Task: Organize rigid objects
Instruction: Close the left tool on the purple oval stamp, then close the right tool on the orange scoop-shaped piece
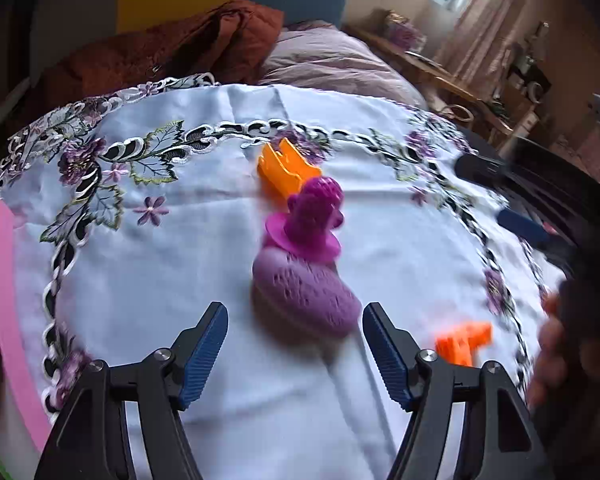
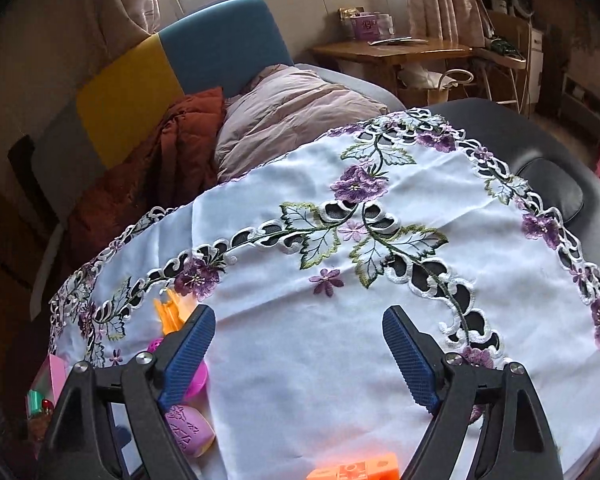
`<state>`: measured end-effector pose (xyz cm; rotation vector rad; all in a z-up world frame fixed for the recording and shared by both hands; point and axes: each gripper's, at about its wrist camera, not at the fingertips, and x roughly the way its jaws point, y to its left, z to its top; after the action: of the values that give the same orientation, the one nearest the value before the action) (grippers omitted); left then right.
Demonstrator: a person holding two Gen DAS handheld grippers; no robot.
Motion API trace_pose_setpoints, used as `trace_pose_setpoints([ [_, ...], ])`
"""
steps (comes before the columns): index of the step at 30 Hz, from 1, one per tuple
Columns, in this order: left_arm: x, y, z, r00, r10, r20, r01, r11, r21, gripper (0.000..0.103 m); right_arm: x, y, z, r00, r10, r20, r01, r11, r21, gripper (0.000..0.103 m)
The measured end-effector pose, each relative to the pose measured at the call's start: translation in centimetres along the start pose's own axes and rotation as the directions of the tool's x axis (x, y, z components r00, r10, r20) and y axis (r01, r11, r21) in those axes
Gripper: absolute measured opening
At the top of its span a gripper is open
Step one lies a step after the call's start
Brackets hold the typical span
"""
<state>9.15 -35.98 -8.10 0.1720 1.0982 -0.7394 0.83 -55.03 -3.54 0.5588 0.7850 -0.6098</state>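
On the white embroidered cloth [image 1: 148, 264] lies a mauve perforated oval piece [image 1: 306, 296], with a magenta figure on a disc [image 1: 312, 220] just behind it and an orange crown-shaped piece [image 1: 286, 170] further back. My left gripper [image 1: 296, 340] is open, its blue pads apart with the mauve piece just ahead of them, untouched. A small orange block [image 1: 466, 342] sits to its right. My right gripper [image 2: 300, 350] is open over bare cloth [image 2: 300, 380]. The orange block [image 2: 354, 472] lies under it at the bottom edge. The mauve piece [image 2: 190, 430] and orange crown [image 2: 170, 314] show behind its left finger [image 2: 188, 356].
A pink tray edge [image 1: 8, 304] runs along the left of the cloth, seen as a pink box [image 2: 50, 376] in the right wrist view. The right gripper's dark body and a hand [image 1: 548, 360] sit at the right. A black padded surface [image 2: 548, 192] lies beyond the cloth's right edge.
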Motion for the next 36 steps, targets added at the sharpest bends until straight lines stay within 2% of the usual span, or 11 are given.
trace_pose_setpoints([
  [6,3.4,-0.3,1.6,0.999,0.032,-0.043,-0.034,0.999,-0.039,0.071,0.1,0.1,0.1,1.000,0.030,-0.007,-0.030,1.000,0.009,0.086],
  [8,3.8,-0.7,1.7,0.998,0.059,-0.026,-0.059,0.998,-0.005,0.070,0.2,0.1,0.2,0.999,0.038,-0.009,-0.038,0.999,0.010,0.086],
  [9,3.8,-0.8,1.7,0.998,0.059,-0.021,-0.059,0.998,0.004,0.066,0.3,0.2,0.1,0.999,0.040,-0.012,-0.040,0.999,0.009,0.086],
  [12,3.3,0.0,1.4,1.000,0.022,-0.013,-0.022,1.000,0.001,0.045,0.3,0.4,0.1,0.999,0.045,-0.017,-0.045,0.999,-0.008,0.086],
  [15,2.3,0.9,0.3,1.000,-0.014,-0.023,0.015,1.000,0.014,0.038,0.3,0.6,0.1,0.999,0.044,-0.016,-0.044,0.999,-0.020,0.086],
  [18,0.9,1.3,-2.1,1.000,-0.010,-0.012,0.011,0.998,0.063,0.029,0.3,0.5,0.0,0.999,0.038,-0.018,-0.038,0.999,-0.020,0.086],
  [21,-0.7,1.6,-4.9,1.000,-0.001,0.010,0.000,0.994,0.113,0.028,0.4,0.0,0.1,0.999,0.026,-0.018,-0.026,1.000,-0.002,0.086],
  [26,-2.8,2.2,-8.6,0.999,-0.009,0.040,0.004,0.993,0.121,0.028,0.5,-1.8,0.3,0.999,0.025,-0.020,-0.024,0.997,0.078,0.085],
  [32,-3.1,2.3,-9.5,0.997,-0.016,0.074,0.006,0.991,0.130,0.028,0.1,-3.7,0.5,0.998,0.060,0.000,-0.059,0.980,0.189,0.084],
  [36,-3.1,2.3,-9.8,0.996,-0.008,0.092,-0.005,0.990,0.139,0.028,1.0,-3.0,0.2,0.996,0.078,-0.044,-0.069,0.983,0.169,0.084],
])
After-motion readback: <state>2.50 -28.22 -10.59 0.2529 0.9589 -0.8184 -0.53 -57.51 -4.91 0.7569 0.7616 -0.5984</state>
